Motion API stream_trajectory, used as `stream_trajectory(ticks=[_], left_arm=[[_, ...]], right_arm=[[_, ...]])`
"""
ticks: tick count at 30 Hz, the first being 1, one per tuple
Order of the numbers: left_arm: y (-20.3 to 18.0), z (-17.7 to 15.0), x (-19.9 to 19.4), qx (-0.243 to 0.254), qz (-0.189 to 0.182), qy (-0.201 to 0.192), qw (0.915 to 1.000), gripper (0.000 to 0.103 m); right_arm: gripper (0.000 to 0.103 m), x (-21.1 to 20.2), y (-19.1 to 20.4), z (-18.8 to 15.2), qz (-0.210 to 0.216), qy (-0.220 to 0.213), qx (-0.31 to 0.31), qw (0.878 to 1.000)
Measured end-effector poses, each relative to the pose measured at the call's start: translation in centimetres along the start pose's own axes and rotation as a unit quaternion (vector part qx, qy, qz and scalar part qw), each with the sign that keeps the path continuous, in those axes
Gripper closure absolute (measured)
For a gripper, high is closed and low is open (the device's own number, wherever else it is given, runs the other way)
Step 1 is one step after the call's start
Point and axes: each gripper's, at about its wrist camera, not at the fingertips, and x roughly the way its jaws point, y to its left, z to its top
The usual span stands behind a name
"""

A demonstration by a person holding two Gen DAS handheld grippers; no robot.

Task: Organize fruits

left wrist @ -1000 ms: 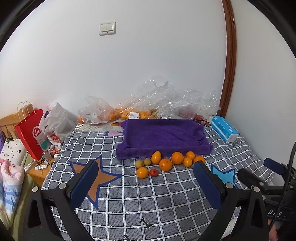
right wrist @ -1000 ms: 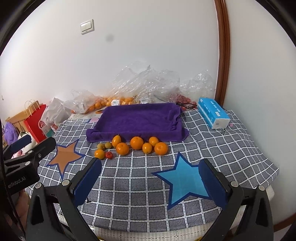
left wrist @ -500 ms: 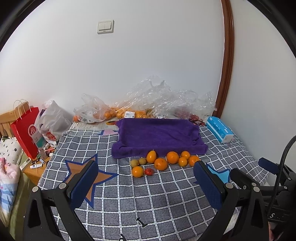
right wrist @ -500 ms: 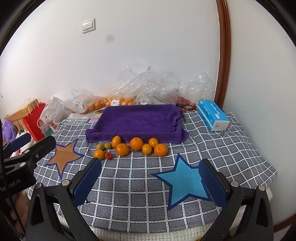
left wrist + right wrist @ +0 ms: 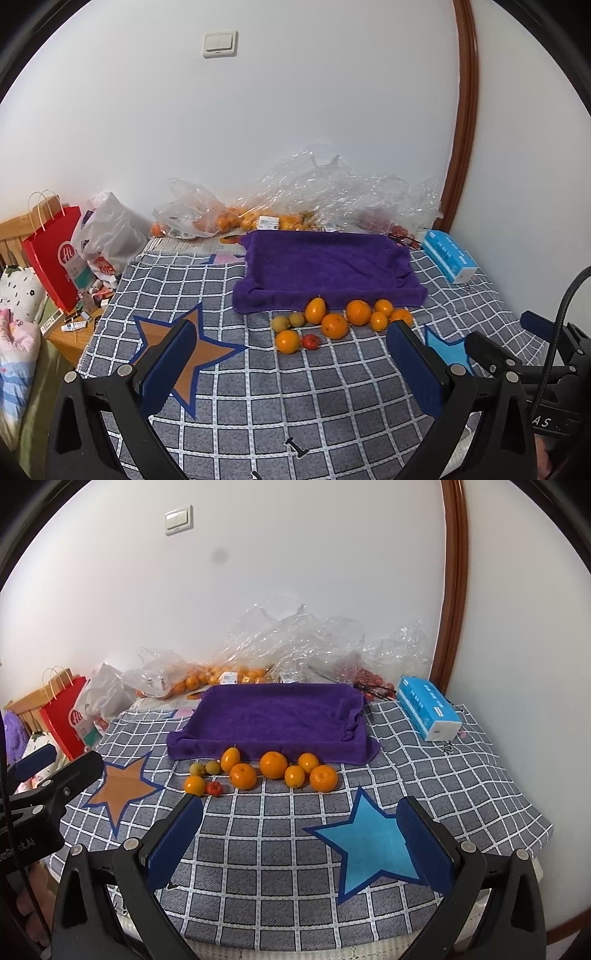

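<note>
I log: fruits on table, just before towel; bags behind it; tissue box to its right.

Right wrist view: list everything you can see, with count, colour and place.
Oranges: six, orange, loose before the towel.
Small fruits: two, yellow-green, left end of the row.
Small red fruit: one, front left.
Towel-lined tray: one, purple, mid-table.
Plastic bags: several, clear, against the wall.
Tissue pack: one, blue, right.
Paper bag: one, red, far left.
Tablecloth: grey check, two stars.
Left gripper: open, empty.
Right gripper: open, empty.
</note>
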Motion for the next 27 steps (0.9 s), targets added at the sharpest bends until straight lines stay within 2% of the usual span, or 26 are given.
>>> stream_trajectory(ticks=[4, 9, 15, 21, 25, 27], left_arm=[[0.6, 0.3, 0.8, -0.008, 0.006, 0.007, 0.9999, 0.000], [1.1, 0.9, 2.2, -0.004, 0.033, 0.017, 0.9993, 0.000], [2.3, 1.3, 2.9, -0.016, 0.029, 0.010, 0.9994, 0.000], [2.7, 1.7, 3.6, -0.019, 0.042, 0.007, 0.9989, 0.000], [2.8, 1.9, 3.9, -0.023, 0.046, 0.005, 0.9987, 0.000], [2.9, 1.8, 4.2, -0.028, 0.048, 0.006, 0.9984, 0.000]], right_arm=[[0.000, 0.6, 0.0, 0.5, -0.006, 0.003, 0.004, 1.000], [0.000, 1.3, 0.1, 1.1, -0.024, -0.004, 0.000, 1.000], [0.000, 2.9, 0.2, 1.7, -0.047, 0.003, -0.010, 0.999], [0.000, 4.5, -0.1, 2.1, -0.030, 0.008, 0.005, 1.000], [0.000, 4.9, 0.0, 2.3, -0.038, -0.006, 0.009, 0.999], [0.000, 5.1, -0.1, 2.3, -0.014, -0.018, 0.013, 1.000]])
